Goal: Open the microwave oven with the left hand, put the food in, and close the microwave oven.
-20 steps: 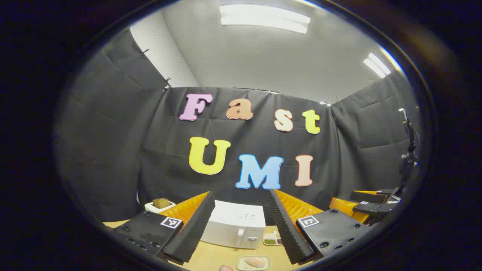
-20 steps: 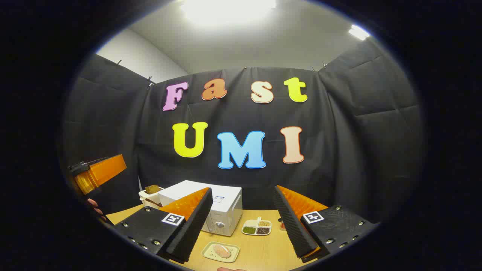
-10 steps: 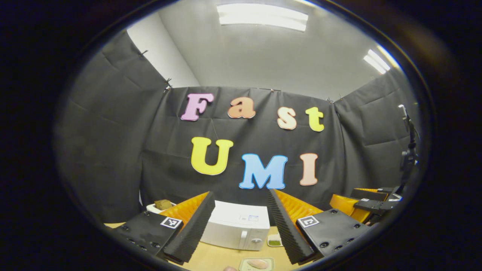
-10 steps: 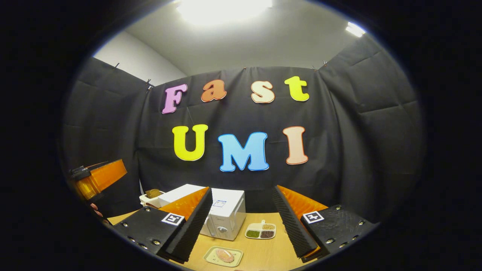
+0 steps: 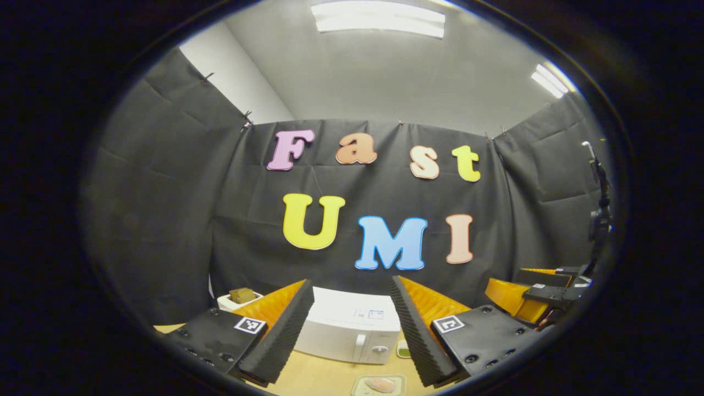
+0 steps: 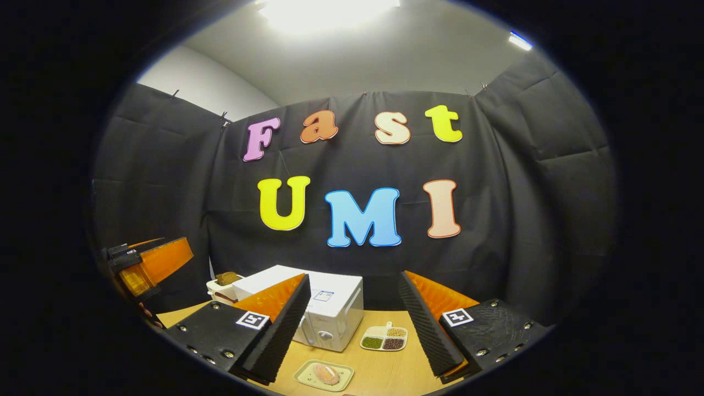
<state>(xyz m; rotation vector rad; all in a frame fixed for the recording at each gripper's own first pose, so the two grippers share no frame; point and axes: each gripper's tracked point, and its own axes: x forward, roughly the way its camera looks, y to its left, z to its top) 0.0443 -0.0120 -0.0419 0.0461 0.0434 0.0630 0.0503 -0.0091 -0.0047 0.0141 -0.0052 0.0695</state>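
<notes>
One microwave (image 6: 324, 313) stood shut; before it lay one food plate (image 6: 323, 375), beside it one divided dish (image 6: 384, 337). Two grippers, left gripper (image 5: 352, 330) and right gripper (image 6: 355, 327), hung with jaws apart.

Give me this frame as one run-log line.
phase: approach | microwave: door closed | food tray: on table, in front | left gripper: open, empty | right gripper: open, empty

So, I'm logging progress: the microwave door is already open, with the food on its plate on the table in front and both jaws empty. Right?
Not quite. In the left gripper view the microwave door is closed, its handle flush against the front. The rest stands: the food lies on its plate on the table in front, and both jaws are open and empty.
</notes>
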